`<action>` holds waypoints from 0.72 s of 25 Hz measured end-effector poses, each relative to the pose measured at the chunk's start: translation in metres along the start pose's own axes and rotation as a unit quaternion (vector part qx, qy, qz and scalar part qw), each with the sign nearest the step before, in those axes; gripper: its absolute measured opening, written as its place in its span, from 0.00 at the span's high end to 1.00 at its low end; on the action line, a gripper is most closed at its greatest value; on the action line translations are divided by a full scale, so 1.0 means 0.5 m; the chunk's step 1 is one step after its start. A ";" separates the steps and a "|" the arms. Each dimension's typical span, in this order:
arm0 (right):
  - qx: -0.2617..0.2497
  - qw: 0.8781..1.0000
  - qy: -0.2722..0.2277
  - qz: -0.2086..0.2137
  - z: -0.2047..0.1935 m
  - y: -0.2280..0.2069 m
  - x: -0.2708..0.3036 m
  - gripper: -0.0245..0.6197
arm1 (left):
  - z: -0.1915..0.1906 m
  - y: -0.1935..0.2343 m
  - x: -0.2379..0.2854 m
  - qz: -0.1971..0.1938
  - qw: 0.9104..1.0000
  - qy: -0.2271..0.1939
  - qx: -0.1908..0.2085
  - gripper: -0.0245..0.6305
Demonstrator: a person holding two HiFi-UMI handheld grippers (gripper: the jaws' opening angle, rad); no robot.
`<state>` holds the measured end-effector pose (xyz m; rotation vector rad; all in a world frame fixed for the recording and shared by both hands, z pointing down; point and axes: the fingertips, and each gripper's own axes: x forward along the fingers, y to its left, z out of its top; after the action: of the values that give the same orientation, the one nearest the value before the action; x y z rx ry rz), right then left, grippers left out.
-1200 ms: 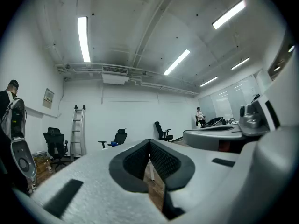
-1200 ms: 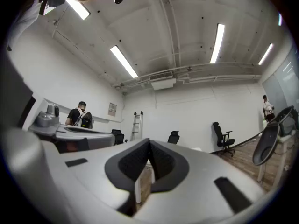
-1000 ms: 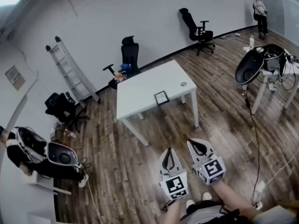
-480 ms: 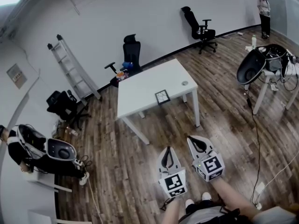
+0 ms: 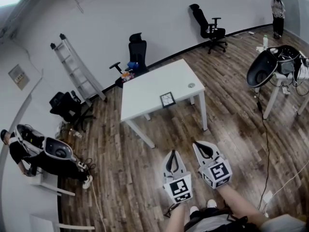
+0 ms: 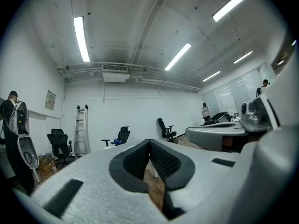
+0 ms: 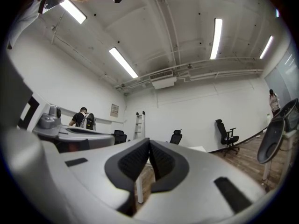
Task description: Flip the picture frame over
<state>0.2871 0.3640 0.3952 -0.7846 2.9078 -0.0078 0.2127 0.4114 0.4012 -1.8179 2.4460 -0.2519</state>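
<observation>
**Hand-held grippers both closed and empty, frame flat on the worktop**

Left hand-held gripper has its jaws fully together with nothing between them. In the left gripper view the black ribbed pads meet at the tip, with only floor showing below them. Right hand-held gripper is the same, jaws closed tip to tip and holding nothing. Its pads touch in the right gripper view. The two sit side by side, low in the head view, over the brown wood-plank floor, marker cubes toward the person. Both point at the white rectangular worktop and are well apart from it.

The small dark-bordered square picture frame lies flat on the worktop at the near edge, right of that edge's middle. Neither hand-held gripper touches it. A small grey round object sits near the worktop's right edge, apart from the frame; can't tell what it is.

Beyond the worktop's far edge stands a black office chair. A second black office chair is by the white wall further right. A grey metal ladder leans on the wall at left. One person stands at the far right of the room.
</observation>
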 end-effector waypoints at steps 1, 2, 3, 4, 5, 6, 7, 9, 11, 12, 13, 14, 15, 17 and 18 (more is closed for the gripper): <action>0.001 1.000 -0.001 0.002 -0.001 -0.006 0.001 0.96 | 0.002 -0.004 0.004 0.002 1.000 -0.001 0.001 0.96; -0.001 1.000 -0.003 0.003 -0.001 -0.013 0.003 0.96 | 0.005 -0.008 0.008 0.004 1.000 -0.002 0.001 0.96; -0.003 1.000 -0.005 0.005 0.000 -0.019 0.006 0.96 | 0.007 -0.010 0.012 0.006 1.000 -0.003 0.001 0.96; -0.003 1.000 -0.007 0.005 0.002 -0.023 0.009 0.96 | 0.010 -0.011 0.016 0.008 1.000 -0.003 0.001 0.96; -0.004 1.000 -0.008 0.007 0.004 -0.027 0.012 0.96 | 0.012 -0.012 0.020 0.010 1.000 -0.004 0.001 0.96; -0.006 1.000 -0.010 0.008 0.004 -0.029 0.016 0.96 | 0.013 -0.013 0.022 0.011 1.000 -0.004 0.003 0.96; -0.010 1.000 -0.011 0.011 0.003 -0.030 0.018 0.96 | 0.013 -0.013 0.024 0.011 1.000 -0.004 0.004 0.96; -0.014 1.000 -0.012 0.015 0.002 -0.029 0.025 0.96 | 0.010 -0.012 0.030 0.012 1.000 -0.003 0.005 0.96; -0.015 1.000 -0.014 0.017 0.004 -0.030 0.036 0.96 | 0.008 -0.008 0.041 0.012 1.000 -0.003 0.001 0.96; -0.015 1.000 -0.014 0.018 0.004 -0.031 0.043 0.96 | 0.007 -0.005 0.048 0.012 1.000 -0.004 -0.003 0.96; -0.015 1.000 -0.014 0.017 0.002 -0.032 0.050 0.96 | 0.005 -0.002 0.056 0.011 1.000 -0.007 -0.008 0.96; -0.015 1.000 -0.014 0.016 0.000 -0.033 0.058 0.96 | 0.001 0.003 0.064 0.010 1.000 -0.008 -0.011 0.96; -0.016 1.000 -0.013 0.015 -0.004 -0.035 0.068 0.96 | -0.004 0.009 0.073 0.009 1.000 -0.006 -0.011 0.96; -0.015 1.000 -0.009 0.010 -0.013 -0.042 0.092 0.96 | -0.016 0.023 0.098 0.004 1.000 -0.004 -0.013 0.96; -0.012 1.000 -0.006 0.006 -0.017 -0.047 0.106 0.96 | -0.020 0.030 0.114 0.002 1.000 -0.006 -0.017 0.96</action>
<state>0.2524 0.3170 0.3979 -0.7668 2.9063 0.0334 0.1805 0.3621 0.4102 -1.8222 2.4619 -0.1998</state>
